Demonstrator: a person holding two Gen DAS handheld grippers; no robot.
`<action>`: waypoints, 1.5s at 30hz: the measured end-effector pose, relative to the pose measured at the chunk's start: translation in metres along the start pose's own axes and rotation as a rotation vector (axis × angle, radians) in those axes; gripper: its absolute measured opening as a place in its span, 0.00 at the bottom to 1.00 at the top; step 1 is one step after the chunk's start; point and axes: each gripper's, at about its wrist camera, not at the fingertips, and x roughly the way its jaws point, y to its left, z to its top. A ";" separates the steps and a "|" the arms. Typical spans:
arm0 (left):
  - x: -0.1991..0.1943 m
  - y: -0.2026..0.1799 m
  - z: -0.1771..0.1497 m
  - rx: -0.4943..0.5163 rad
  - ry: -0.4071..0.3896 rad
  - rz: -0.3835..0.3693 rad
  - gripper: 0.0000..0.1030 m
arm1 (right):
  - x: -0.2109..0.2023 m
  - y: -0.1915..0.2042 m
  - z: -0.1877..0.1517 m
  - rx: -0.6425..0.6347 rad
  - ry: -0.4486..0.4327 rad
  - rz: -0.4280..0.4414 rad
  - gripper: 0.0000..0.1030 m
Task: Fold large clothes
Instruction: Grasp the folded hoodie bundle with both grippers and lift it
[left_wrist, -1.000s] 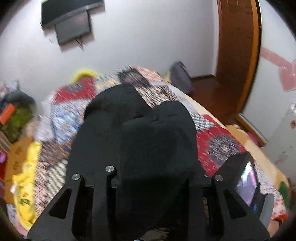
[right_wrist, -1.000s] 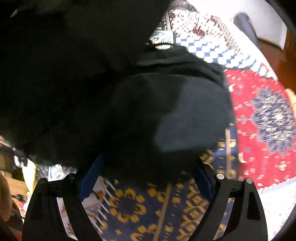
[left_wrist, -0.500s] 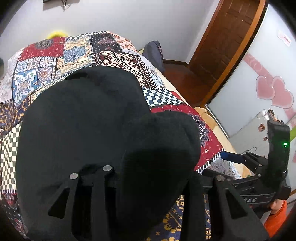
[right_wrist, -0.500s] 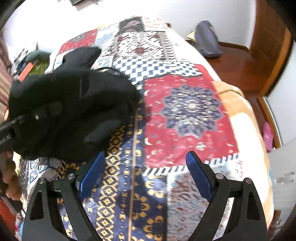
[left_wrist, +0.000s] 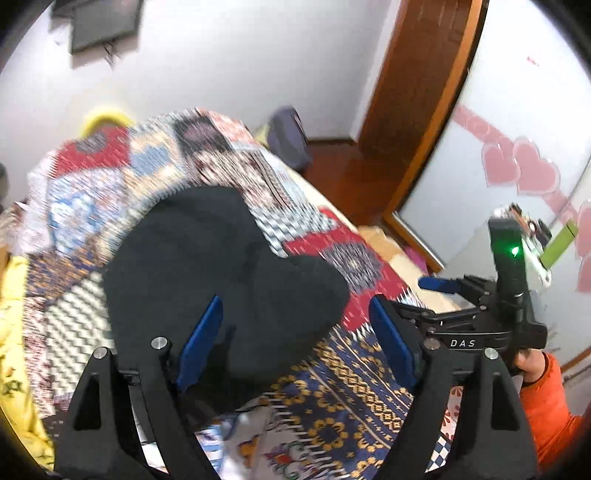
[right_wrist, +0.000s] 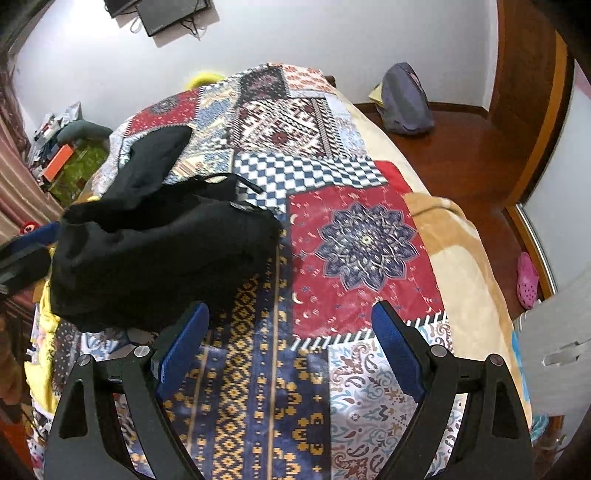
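So the black garment sits bunched in a soft lump on the patchwork bedspread, just ahead of our left gripper. Its near edge is between the left gripper's blue fingers, but the pads aren't pressing on it. The jaws are opening, so we'd say the cloth has been dropped where that fold is meant to land. From the right wrist view the same lump is ahead and off to the left of the right gripper, with one dark part, maybe a sleeve, trailing away up the bed. The right gripper's fingers are spread wide with only bedspread between them, holding nothing.

In the left view we can see the right gripper hanging off to the right, an orange sleeve behind it. Both being clear of the fabric makes sense to us: the pile needs a look before the next grab. It looks lumpy, far from a neat fold.
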 end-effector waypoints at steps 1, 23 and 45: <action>-0.011 0.007 0.002 -0.015 -0.026 0.022 0.85 | -0.001 0.002 0.001 -0.006 -0.007 0.005 0.85; 0.048 0.088 -0.048 -0.111 0.143 0.212 0.89 | 0.038 0.103 0.051 -0.187 0.007 0.138 0.86; 0.048 0.063 -0.071 -0.030 0.094 0.291 0.97 | 0.071 0.056 0.005 -0.097 0.122 0.170 0.93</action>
